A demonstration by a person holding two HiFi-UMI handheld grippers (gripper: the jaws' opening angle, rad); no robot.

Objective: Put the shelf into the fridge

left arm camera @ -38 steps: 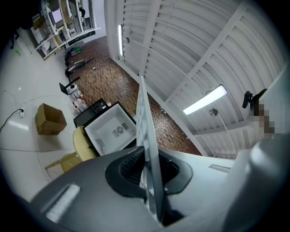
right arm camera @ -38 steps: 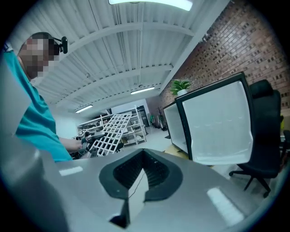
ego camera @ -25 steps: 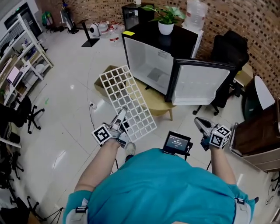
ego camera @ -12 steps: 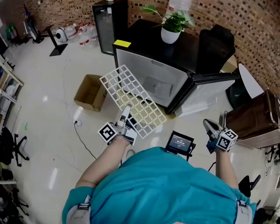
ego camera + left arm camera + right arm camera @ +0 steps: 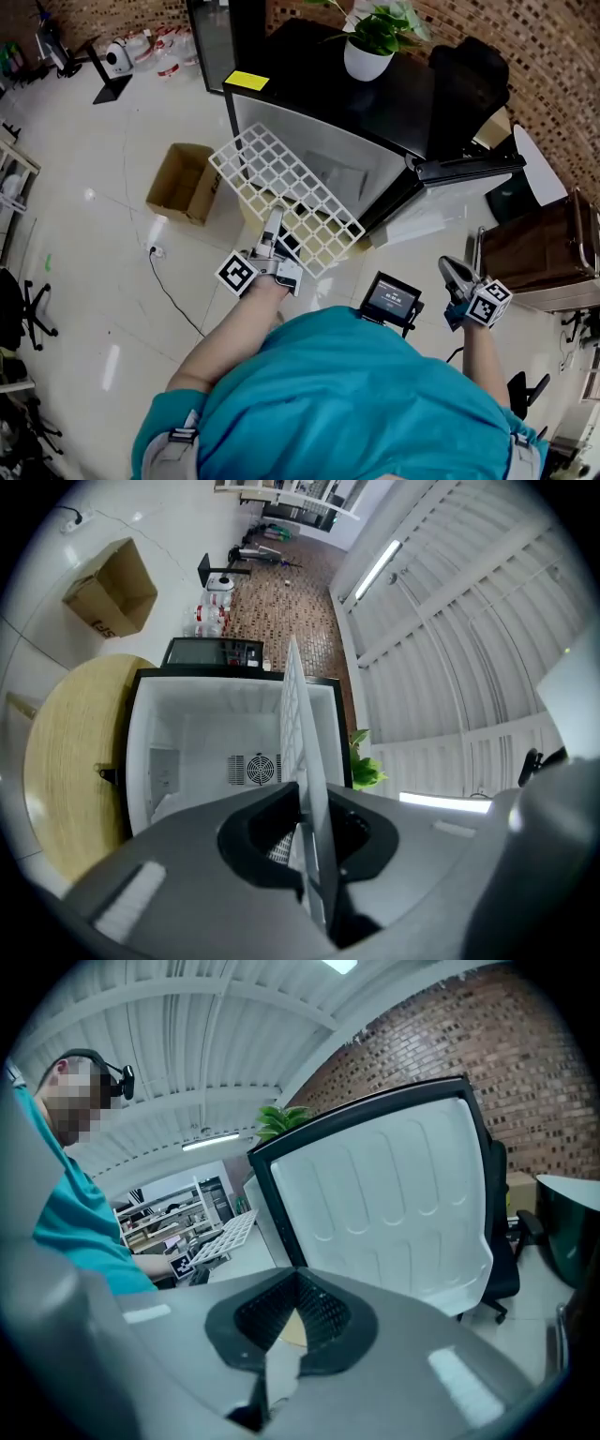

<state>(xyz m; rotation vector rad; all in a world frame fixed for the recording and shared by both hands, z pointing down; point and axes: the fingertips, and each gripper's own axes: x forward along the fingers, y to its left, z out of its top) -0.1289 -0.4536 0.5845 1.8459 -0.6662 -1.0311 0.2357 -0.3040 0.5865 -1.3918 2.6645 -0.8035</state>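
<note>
You had the shelf (image 5: 284, 185) clamped by its near edge in your left hand-held gripper (image 5: 273, 225), jaws closed tight on the white grid. The grid ran out ahead of those jaws and showed edge-on in the left gripper view. Straight ahead of that hand-held gripper, beyond the shelf's far edge, sat the fridge (image 5: 337, 103), its white cavity open toward you (fan grille plain on the back wall). The door (image 5: 464, 167) stood swung wide, off to the right of the left hand-held gripper and ahead of your right hand-held gripper (image 5: 456, 275), whose jaws were together on nothing.

So this was the carry-in step: the shelf was in the air, roughly lined up with the opening and not yet inside. In the head view its far corner overlapped the fridge front, and I couldn't tell whether it touched.

The next move, as I read it, called for levelling the grid, squaring it to the side walls and sliding it forward into the cavity. With a grip on one edge only, the far end could sag or twist, so it wanted a slow feed.
</note>
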